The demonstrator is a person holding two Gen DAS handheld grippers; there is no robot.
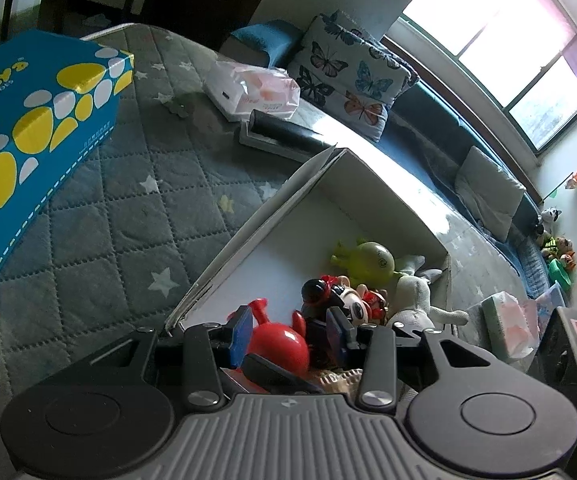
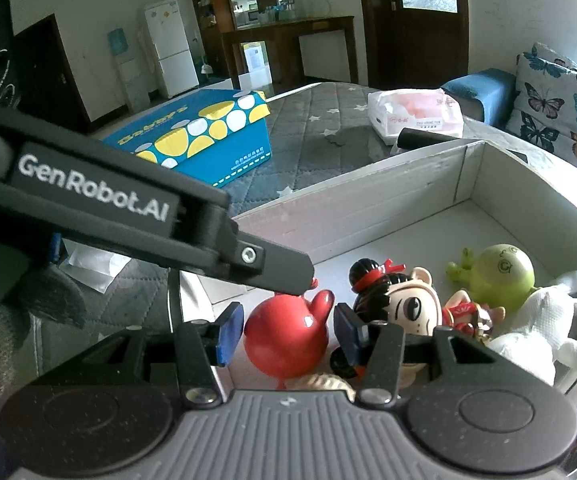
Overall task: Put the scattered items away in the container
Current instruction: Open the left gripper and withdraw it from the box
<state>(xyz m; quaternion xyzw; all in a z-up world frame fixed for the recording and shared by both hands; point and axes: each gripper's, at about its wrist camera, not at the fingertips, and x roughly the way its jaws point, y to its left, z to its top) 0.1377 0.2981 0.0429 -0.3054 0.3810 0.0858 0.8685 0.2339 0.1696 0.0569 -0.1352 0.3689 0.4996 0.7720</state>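
Your right tool (image 2: 288,334) stands open around the glossy round red toy (image 2: 286,338) inside the white cardboard box (image 2: 368,208) (on the quilted bed (image 1: 100,216)); your left tool (image 1: 288,336) is open above it too.

Black gripper (image 2: 288,334) (white "GenRobot.AI" lettering), blue pads (image 2: 230,334).

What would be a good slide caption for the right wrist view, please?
Open right tongs straddle a red toy inside the white box, beside a doll and green toy.
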